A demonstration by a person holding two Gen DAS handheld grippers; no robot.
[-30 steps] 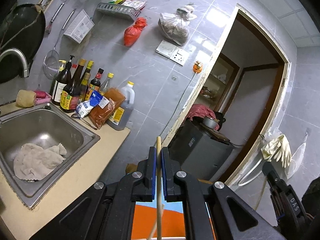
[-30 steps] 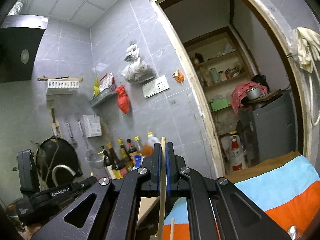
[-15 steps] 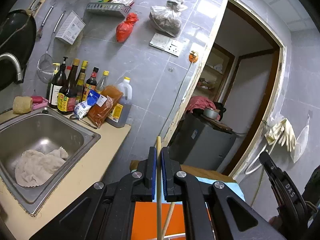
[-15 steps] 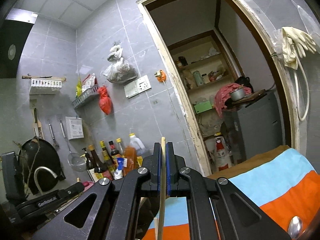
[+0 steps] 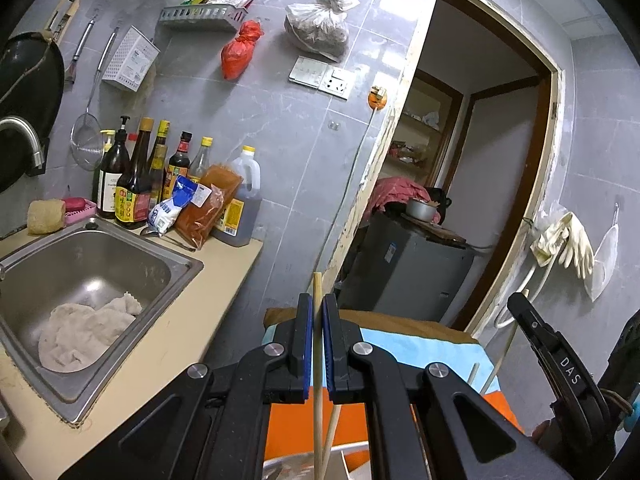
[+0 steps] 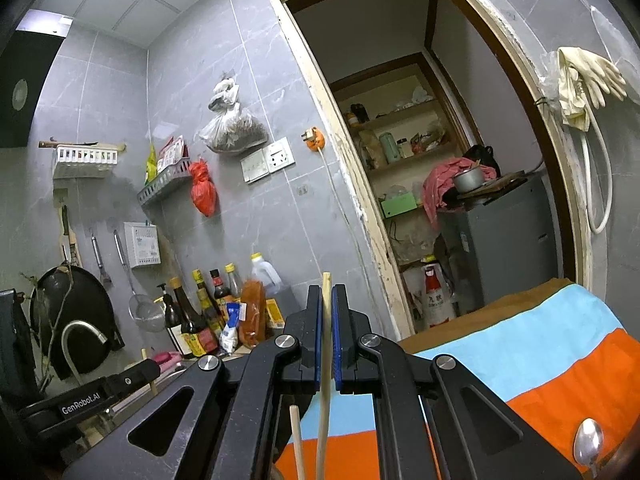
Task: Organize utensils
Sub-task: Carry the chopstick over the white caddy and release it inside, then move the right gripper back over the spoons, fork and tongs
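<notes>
The left gripper has its fingers pressed narrow on a wooden chopstick — the stick stands upright, its tip poking above the blue pads. The right gripper clamps a second chopstick the same way. Just beside each held stick, another loose chopstick shows below. Under both lies a striped cloth — blue and orange — with a metal spoon on it. Farther left are the sink holding a rag and bottles on the desk.
</notes>
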